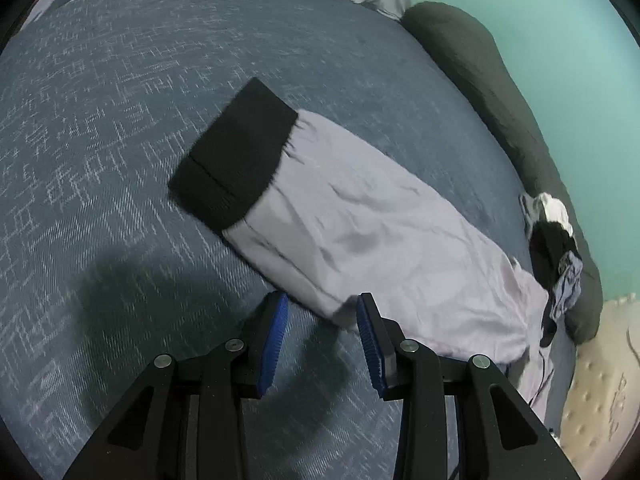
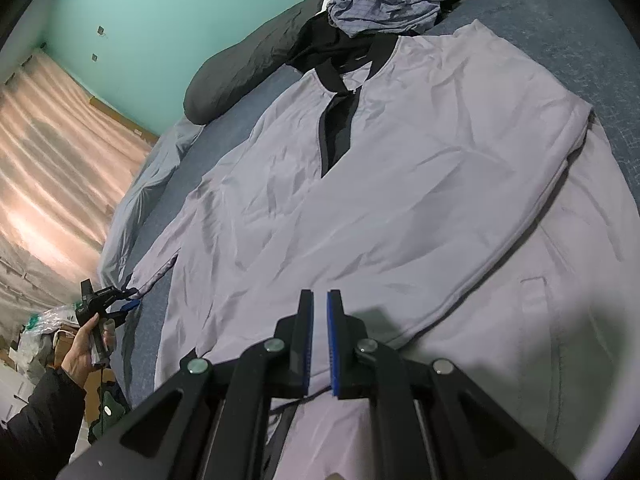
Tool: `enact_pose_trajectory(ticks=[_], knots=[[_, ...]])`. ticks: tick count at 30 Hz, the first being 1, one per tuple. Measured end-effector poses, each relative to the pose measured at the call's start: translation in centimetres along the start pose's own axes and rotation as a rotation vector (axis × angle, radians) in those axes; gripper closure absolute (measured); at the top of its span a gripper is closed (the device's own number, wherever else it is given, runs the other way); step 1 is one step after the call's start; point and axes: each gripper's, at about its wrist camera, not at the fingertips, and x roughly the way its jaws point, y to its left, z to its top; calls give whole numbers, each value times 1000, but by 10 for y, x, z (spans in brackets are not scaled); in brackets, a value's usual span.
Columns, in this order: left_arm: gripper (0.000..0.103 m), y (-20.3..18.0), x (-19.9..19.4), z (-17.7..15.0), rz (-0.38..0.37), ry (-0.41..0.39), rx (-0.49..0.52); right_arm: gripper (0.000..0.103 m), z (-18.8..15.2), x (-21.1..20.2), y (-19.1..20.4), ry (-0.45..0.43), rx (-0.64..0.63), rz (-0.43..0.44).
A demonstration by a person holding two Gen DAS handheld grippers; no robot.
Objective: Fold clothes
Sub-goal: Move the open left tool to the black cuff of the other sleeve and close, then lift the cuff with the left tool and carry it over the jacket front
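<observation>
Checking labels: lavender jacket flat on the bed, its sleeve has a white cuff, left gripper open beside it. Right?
One error: the cuff is black, not white, as the left wrist view shows. The rest holds: the lavender jacket lies flat on the bed, and the left gripper is open at the sleeve's edge.

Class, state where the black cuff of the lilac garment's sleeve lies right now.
In the left wrist view the black cuff lies left of centre on the blue bedspread, ahead of the open left gripper.
</observation>
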Motion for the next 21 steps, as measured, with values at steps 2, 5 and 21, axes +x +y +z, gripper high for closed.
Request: enact_pose_trajectory(ticks=[2, 5, 21], knots=[[64, 4, 1, 6, 3, -3, -7, 96, 0, 1, 0, 1, -1, -1], [64, 7, 3, 14, -5, -23, -30, 96, 1, 2, 1, 1, -13, -6], [96, -43, -32, 37, 5, -132, 99, 96, 3, 0, 0, -16, -26, -12]])
